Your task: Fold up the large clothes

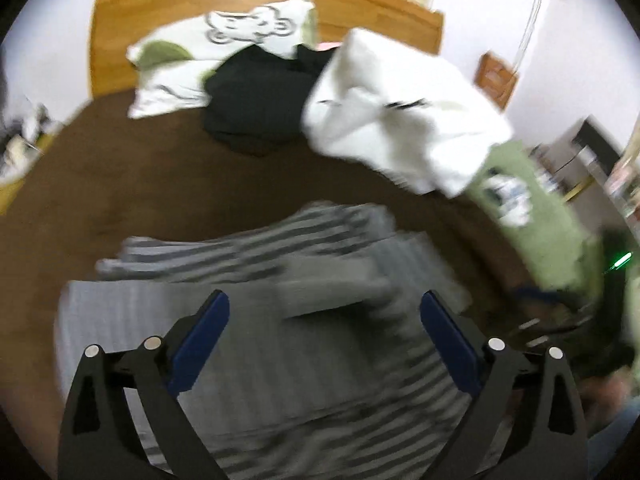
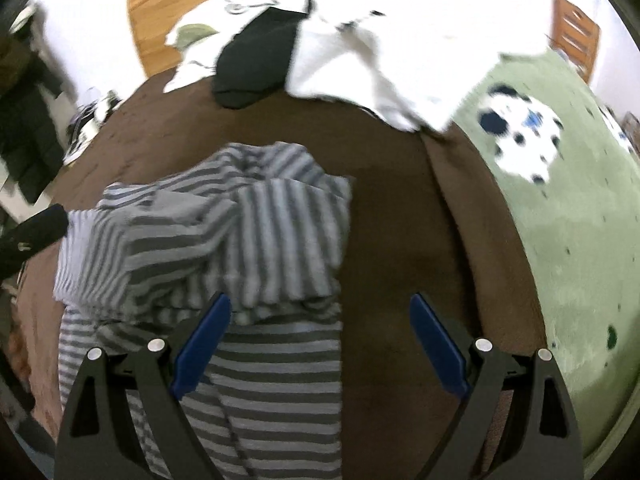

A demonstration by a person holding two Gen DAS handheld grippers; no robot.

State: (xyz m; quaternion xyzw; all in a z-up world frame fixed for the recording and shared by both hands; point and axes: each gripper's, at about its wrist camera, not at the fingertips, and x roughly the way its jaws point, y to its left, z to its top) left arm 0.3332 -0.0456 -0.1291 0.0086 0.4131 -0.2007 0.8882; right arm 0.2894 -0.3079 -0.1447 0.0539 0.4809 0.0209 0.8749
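A grey and white striped garment (image 1: 280,320) lies partly folded and rumpled on a brown bedspread (image 1: 140,184). My left gripper (image 1: 324,312) is open and empty just above the garment's near part. In the right wrist view the same striped garment (image 2: 224,248) is bunched at the left and centre. My right gripper (image 2: 320,312) is open and empty over its right edge, with brown bedspread (image 2: 400,208) under the right finger. The left gripper's dark tip (image 2: 36,228) shows at the far left edge. Both views are motion-blurred.
A black garment (image 1: 256,96), a white garment (image 1: 404,120) and a printed pillow (image 1: 216,48) lie near the wooden headboard (image 1: 120,20). A green blanket with a white and blue print (image 2: 560,208) covers the bed's right side. Clutter stands beyond the bed's left edge.
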